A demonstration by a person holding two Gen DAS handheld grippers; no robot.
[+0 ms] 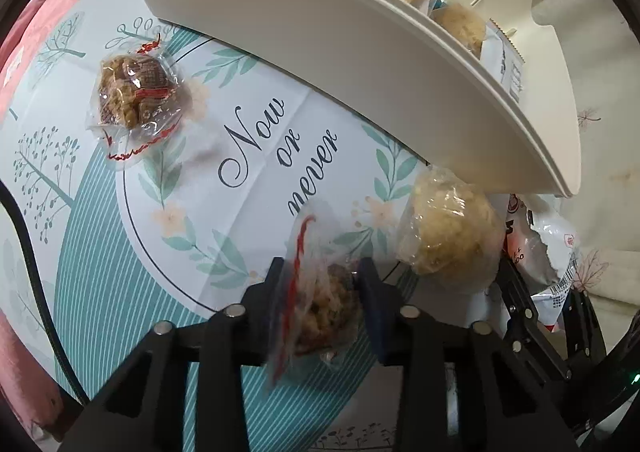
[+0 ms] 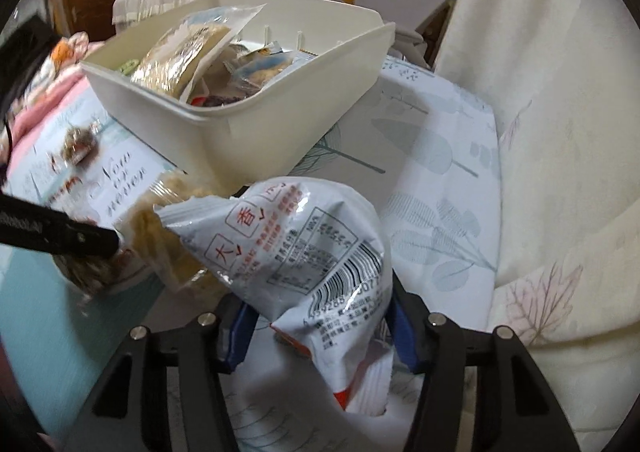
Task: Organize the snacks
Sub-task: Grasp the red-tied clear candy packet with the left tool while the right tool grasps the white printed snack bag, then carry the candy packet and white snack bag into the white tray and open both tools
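While the left gripper (image 1: 320, 272) points steeply down at the printed cloth (image 1: 256, 156) on the surface, its jaws are clenched on a small clear-wrapped brown snack (image 1: 330, 312), which sits squarely between the two pads with its red-edged wrapper sticking up on the left side. Just to the right of these jaws lies a pale, puffy snack in clear wrap (image 1: 450, 230), touching the foot of the white bin (image 1: 360, 64). Another brown wrapped snack (image 1: 138, 92) lies well apart, farther off on the cloth to the left. The right gripper (image 2: 320, 326) has its jaws around a white snack bag with red print and a barcode (image 2: 304, 252); the bag fills the gap between the blue pads and looks pinched at both sides, its top leaning toward the bin (image 2: 256, 132), which already holds several packets.
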